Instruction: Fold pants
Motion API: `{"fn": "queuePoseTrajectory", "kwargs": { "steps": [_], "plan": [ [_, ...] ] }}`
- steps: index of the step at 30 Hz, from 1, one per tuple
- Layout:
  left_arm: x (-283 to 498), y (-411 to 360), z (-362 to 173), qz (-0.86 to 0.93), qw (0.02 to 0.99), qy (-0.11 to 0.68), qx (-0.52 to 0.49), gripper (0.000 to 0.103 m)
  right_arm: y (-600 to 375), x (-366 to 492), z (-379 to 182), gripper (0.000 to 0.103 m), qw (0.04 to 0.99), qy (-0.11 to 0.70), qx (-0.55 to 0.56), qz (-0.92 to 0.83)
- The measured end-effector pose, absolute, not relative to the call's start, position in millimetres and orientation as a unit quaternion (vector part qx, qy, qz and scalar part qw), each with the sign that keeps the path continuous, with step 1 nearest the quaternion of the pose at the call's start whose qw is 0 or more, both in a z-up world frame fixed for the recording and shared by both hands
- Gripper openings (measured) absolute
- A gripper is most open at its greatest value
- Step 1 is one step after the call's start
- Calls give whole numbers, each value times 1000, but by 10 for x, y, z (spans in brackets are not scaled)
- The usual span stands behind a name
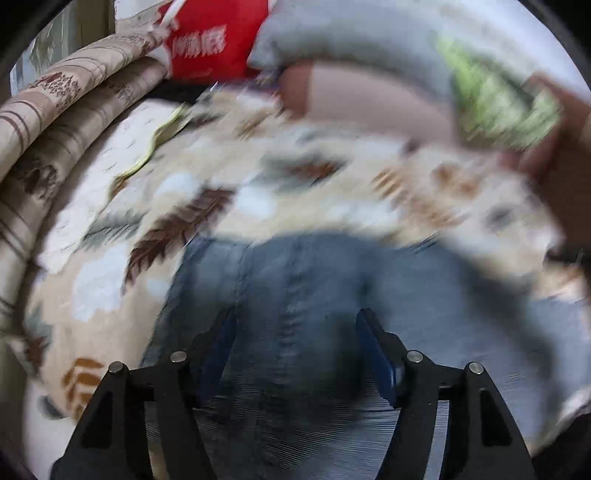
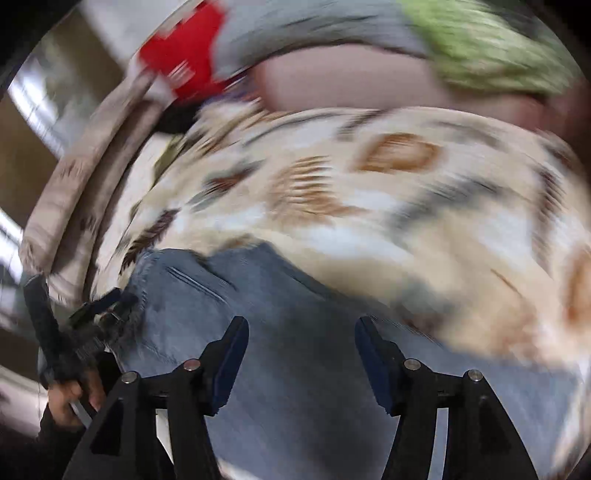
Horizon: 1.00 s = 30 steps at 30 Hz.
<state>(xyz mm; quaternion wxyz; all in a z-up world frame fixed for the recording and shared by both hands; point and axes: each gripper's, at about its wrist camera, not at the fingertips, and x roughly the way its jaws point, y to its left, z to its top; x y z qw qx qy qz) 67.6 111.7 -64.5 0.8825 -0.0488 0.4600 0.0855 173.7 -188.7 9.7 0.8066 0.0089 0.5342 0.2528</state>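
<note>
Both tools gape over jeans on the bed, holding nothing.
My left tool (image 1: pixel 295 354) and right tool (image 2: pixel 301 356) point down at the jeans (image 1: pixel 295 280), just below them on the leaf-print blanket (image 1: pixel 229 184); blur hides their long axis.

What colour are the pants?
Faded blue denim pants, clearest in the left wrist view.

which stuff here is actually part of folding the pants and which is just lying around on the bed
Part of the job:
- blue jeans
- left gripper, open
- right gripper, open

Just lying about:
- leaf-print blanket under the jeans
- red bag
- grey pillow
- folded patterned quilt
</note>
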Motion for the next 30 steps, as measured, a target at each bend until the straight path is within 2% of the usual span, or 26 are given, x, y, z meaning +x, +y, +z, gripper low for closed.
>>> {"fn": "queuePoseTrajectory", "kwargs": {
  "steps": [2,5,6,8,11,14,19,22,23,24,25,26,30],
  "plan": [
    [709,1283,-911,88,867,482,-93,71,-1448,2025,-117,64,791,549,-20,269],
    [682,1222,-873,90,877,469,-60,72,-967,2332,-531,63,761,587,-62,270],
    [680,1221,-896,87,878,467,-56,73,-855,2394,-687,51,744,604,-72,276],
    [650,1249,-890,82,880,464,-61,73,-756,2417,-812,18,735,609,-96,282],
    [627,1252,-877,81,881,462,-60,73,-665,2435,-775,7,752,587,-116,275],
    [652,1220,-898,86,883,459,-52,73,-713,2597,-901,7,767,584,-100,245],
    [630,1213,-888,88,885,455,-51,74,-926,2523,-817,15,788,568,-52,232],
    [627,1225,-868,91,885,453,-57,74,-1256,2165,-397,21,828,518,2,215],
    [624,1227,-853,92,885,452,-59,74,-1419,1996,-287,34,829,510,42,224],
    [614,1229,-827,93,886,450,-62,74,-1550,1843,-231,56,827,508,75,230],
    [599,1231,-789,96,887,447,-65,74,-1715,1636,-186,66,824,505,112,232],
    [585,1228,-758,97,887,446,-67,73,-1854,1441,-164,71,823,499,140,232],
    [419,1117,-516,77,906,409,-72,74,-2558,799,-267,71,815,489,232,208]
  ]
}}
